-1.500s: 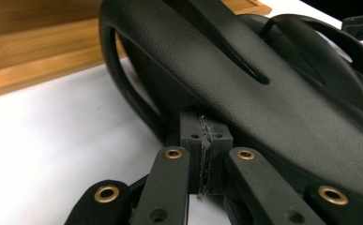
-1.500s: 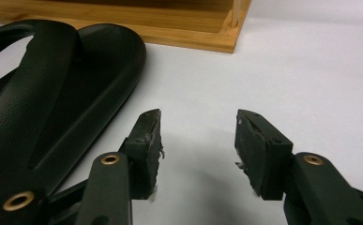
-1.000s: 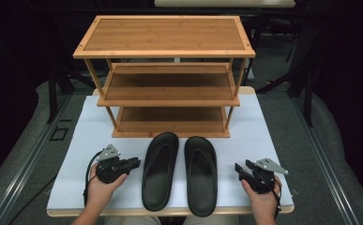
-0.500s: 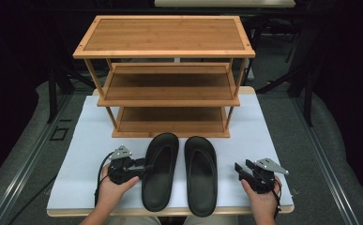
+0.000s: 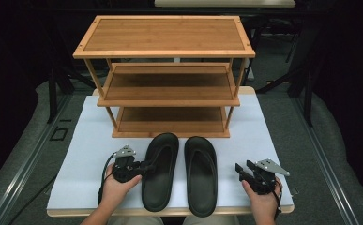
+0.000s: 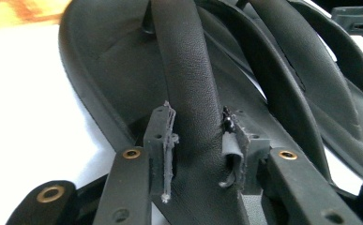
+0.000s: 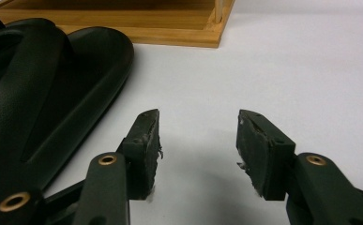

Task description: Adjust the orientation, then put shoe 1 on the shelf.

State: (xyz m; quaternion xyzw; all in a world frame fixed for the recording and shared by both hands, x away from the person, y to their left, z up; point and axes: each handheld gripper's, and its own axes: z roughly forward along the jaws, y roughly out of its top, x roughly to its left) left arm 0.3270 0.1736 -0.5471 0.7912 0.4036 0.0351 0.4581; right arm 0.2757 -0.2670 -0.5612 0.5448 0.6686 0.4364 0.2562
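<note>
While my left gripper [image 6: 198, 140] has just been closing, its 2 worn pads sit against either side of the left sandal's [image 5: 159, 171] grained strap [image 6: 188, 84], grasping it.

My right gripper [image 7: 198, 150] rests released over bare white table cover [image 7: 287, 61]. To its left lies the smooth, rounded right sandal [image 5: 201, 169]; ahead stands the 3-tier bamboo rack [image 5: 165, 75].
</note>
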